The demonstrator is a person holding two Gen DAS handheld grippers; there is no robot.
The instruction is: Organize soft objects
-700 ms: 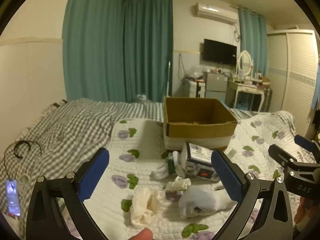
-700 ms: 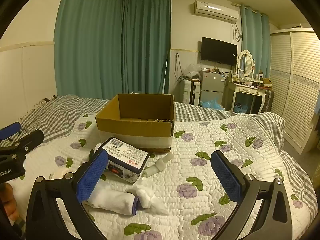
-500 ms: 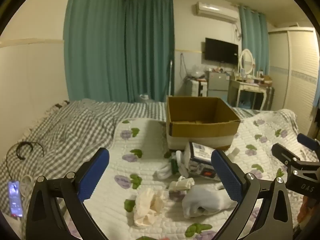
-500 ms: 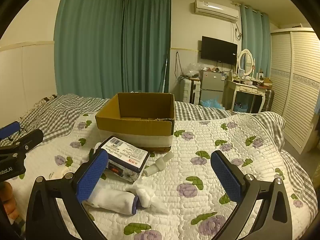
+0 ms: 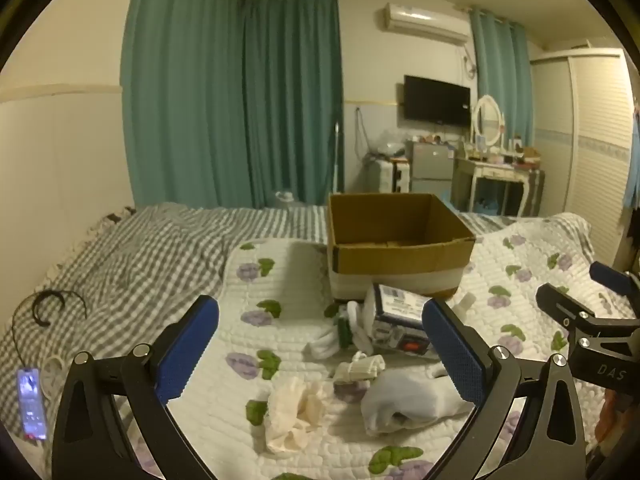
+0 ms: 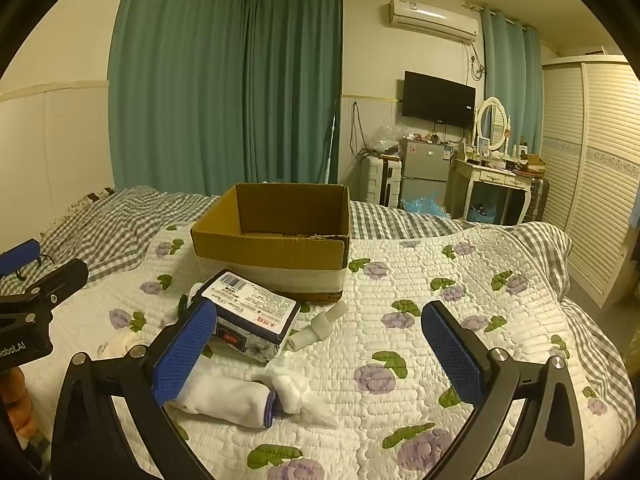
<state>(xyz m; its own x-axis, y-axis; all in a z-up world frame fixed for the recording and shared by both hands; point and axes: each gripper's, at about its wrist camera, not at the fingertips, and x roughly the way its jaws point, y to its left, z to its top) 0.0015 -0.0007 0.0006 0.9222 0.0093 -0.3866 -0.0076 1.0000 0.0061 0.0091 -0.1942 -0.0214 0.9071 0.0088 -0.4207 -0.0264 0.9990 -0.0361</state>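
Both tongs, left tongs [image 5: 320,348] and right tongs [image 6: 320,348], hang apart and empty; the left has drawn back slightly, so every sock [image 5: 412,400] on the bed [image 6: 440,280] awaits the cardboard box [image 6: 276,240].

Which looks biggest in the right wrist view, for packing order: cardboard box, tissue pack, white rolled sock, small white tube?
1. cardboard box
2. tissue pack
3. white rolled sock, similar to the pack; nearer the camera, so unsure
4. small white tube

A white rolled sock [image 6: 224,398] lies flat beside the right tool's left finger. A crumpled cream cloth [image 5: 294,412] sits between the left tool's fingers, an open cardboard box [image 5: 396,246] standing upright beyond.
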